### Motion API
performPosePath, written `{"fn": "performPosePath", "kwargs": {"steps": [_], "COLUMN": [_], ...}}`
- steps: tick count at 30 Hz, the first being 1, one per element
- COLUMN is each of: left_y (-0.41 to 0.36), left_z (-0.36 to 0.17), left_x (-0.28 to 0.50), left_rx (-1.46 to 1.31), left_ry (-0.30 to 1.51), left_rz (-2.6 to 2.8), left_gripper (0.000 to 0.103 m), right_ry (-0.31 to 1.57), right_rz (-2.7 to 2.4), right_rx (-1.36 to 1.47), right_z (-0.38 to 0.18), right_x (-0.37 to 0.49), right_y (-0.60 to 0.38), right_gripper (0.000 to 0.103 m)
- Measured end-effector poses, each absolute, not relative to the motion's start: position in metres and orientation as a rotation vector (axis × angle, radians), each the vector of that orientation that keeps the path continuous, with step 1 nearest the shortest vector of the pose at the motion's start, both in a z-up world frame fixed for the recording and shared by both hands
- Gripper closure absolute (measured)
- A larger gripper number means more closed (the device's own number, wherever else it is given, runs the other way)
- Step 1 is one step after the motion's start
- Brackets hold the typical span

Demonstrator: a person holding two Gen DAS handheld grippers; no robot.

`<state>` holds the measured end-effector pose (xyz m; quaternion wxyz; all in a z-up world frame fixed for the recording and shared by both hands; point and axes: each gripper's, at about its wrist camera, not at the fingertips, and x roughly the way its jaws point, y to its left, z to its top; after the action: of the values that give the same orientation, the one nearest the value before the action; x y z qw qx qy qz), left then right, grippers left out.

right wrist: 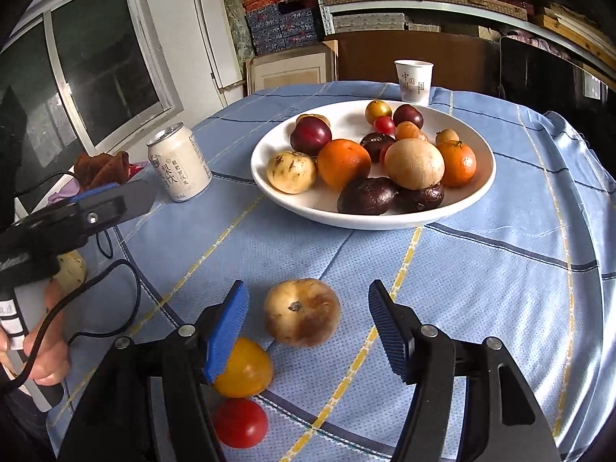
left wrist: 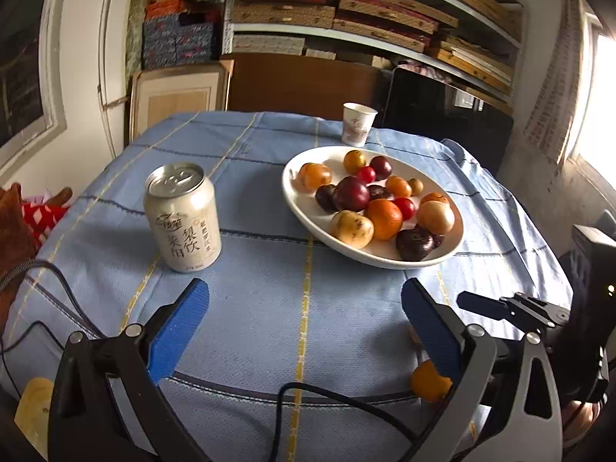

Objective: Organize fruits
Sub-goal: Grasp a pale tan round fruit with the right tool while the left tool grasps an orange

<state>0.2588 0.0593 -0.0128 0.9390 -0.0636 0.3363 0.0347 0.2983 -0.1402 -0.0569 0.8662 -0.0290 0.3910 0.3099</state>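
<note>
While both claws hovered low over the table (right wrist: 481, 288), the scene read:

Left claw (left wrist: 304, 308): jaws wide apart, nothing between the blue pads, only bare blue cloth under them.
Right claw (right wrist: 308, 308): jaws apart, a pale brown-blotched fruit (right wrist: 302, 312) on the cloth between the pads, neither pad touching it.
Loose fruit: yellow fruit (right wrist: 246, 371) just behind the right claw's left pad; red tomato (right wrist: 240, 421) touching it on the near side.
Plate (right wrist: 308, 208): white, further back on the table, heaped with oranges, dark plums, pale round fruits and small red tomatoes.
Can (left wrist: 183, 217): upright, left of the plate, well apart from it.
Paper cup (left wrist: 358, 123): upright, just behind the plate's far rim.
</note>
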Motion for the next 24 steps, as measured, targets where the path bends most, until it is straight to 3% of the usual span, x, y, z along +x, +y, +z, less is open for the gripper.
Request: {"fn": "performPosePath", "kwargs": {"steps": [19,24], "left_y": [0.053,0.052], "left_z": [-0.012,-0.013], "left_x": [0.257,0.257], "left_rx": [-0.105,-0.093], "left_ry": [0.691,0.691], "left_rz": [0.086,0.09], "left_gripper": [0.005,0.005], "right_ry": [0.86,0.878], "right_rz": [0.636,0.641], "right_rx": [-0.079,-0.084], "right_z": [-0.068,-0.071], "right_x": [0.306,0.307], "right_y": [-0.129,-0.127], "right_gripper": [0.045,0.052]}}
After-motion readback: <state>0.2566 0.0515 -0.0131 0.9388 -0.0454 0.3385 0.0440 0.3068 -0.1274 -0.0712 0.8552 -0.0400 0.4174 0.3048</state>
